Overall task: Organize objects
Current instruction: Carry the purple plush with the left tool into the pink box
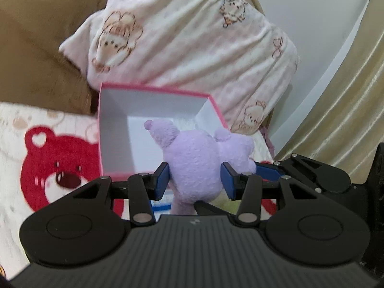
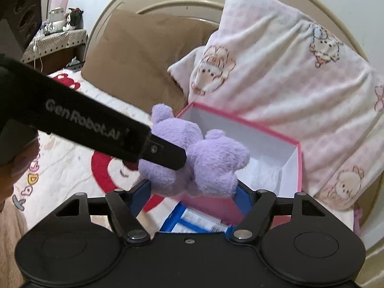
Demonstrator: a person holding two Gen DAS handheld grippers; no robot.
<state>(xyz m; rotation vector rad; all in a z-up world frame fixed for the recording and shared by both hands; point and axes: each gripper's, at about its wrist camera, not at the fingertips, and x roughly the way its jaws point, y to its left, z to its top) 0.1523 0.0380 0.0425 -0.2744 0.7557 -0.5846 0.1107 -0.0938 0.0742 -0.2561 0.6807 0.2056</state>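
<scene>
The left claw (image 1: 194, 180) gripped a purple plush toy (image 1: 196, 165) by its body, blue pads pressed into its sides. The right claw (image 2: 194, 192) stood wider, its blue fingers (image 2: 141, 196) flanking the toy's lower part; whether they pressed on it could not be told. The toy hung above the near edge of an open pink box (image 1: 153, 91) with white walls, on a bed with a red bear blanket (image 1: 57, 168). Behind leaned a pale printed pillow (image 1: 192, 43) and a brown cushion (image 1: 38, 48).
</scene>
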